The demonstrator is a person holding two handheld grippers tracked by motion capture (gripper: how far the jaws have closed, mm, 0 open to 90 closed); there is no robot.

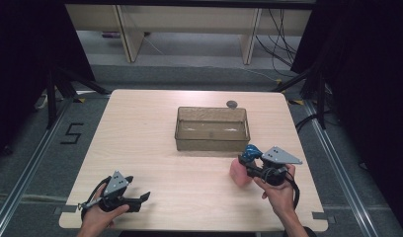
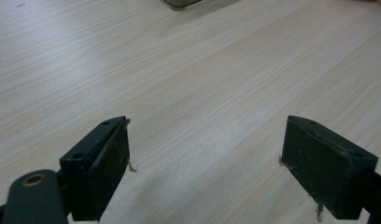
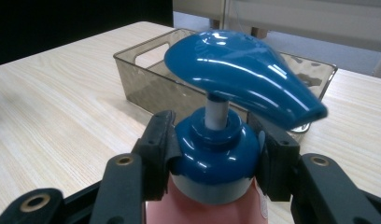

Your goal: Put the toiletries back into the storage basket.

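A pink pump bottle with a blue pump head stands near the table's right front, just in front of the bin. My right gripper is shut on the bottle's blue collar, one jaw on each side; in the high view the right gripper is held by a hand from the right. A clear smoky plastic bin sits empty at the table's middle. My left gripper rests at the left front, open; its fingers spread wide over bare wood with nothing between them.
The light wooden table has bare room on its left half. A small dark round object lies behind the bin near the far edge. Dark stands and cables flank the table on the floor.
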